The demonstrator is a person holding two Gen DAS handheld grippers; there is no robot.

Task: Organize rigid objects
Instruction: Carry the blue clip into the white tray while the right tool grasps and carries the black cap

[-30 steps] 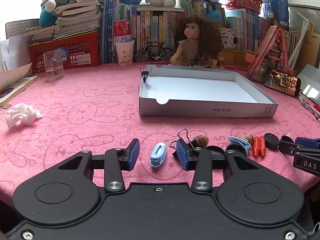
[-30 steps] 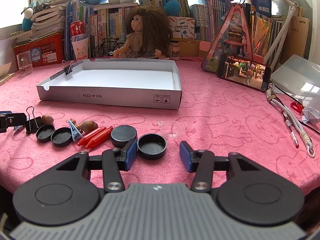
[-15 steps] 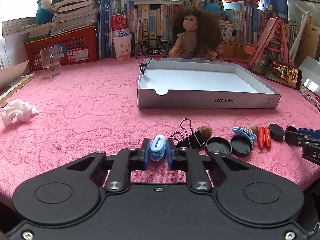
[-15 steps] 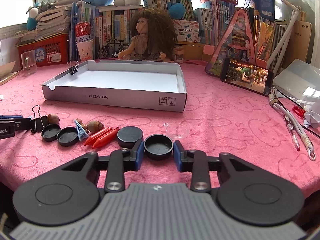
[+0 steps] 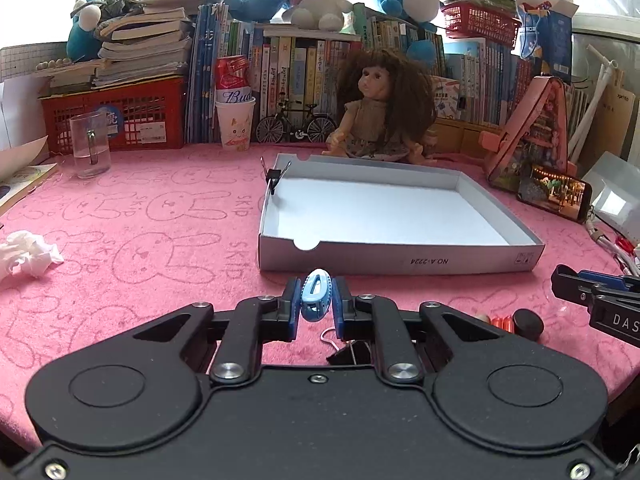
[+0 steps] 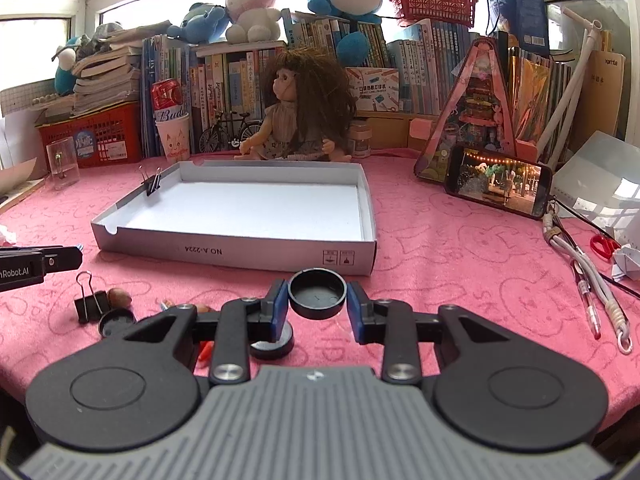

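Grippers both loaded, each raised off the pink bunny-print cloth [image 5: 160, 216]. Left gripper [image 5: 316, 304] is clamped narrow on a small light-blue plastic clip [image 5: 316, 295], held upright between the blue pads [image 5: 295, 307], just in front of the near wall of the shallow white cardboard tray [image 5: 400, 260]. Right gripper [image 6: 317, 305] grips a round black cap [image 6: 317, 294], open side up, pads [image 6: 280, 308] pressing its rim on both sides; cap sits just short of the tray's [image 6: 240, 250] near wall in the right wrist view. Tray interior bare white, with one black binder clip [image 6: 152, 185] clipped upright on its far-left wall. Left on the cloth near the right gripper: another black binder clip [image 6: 90, 304], a brown nut [image 6: 119, 298] just beside it, a black cap [image 6: 116, 320] partly hidden by the gripper body, another black cap [image 6: 272, 346] under the left finger, a bit of red crayon [image 6: 205, 354]. From the left wrist view, red crayons [image 5: 502, 322] and a black cap [image 5: 528, 320] lie at right, near the right gripper's tip [image 5: 592, 292]. Behind the tray: doll [image 6: 300, 112], phone [image 6: 498, 186] propped with screen lit, clear glass [image 5: 90, 146], crumpled tissue [image 5: 28, 252] far left, books [image 5: 296, 76] and plush toys at back.
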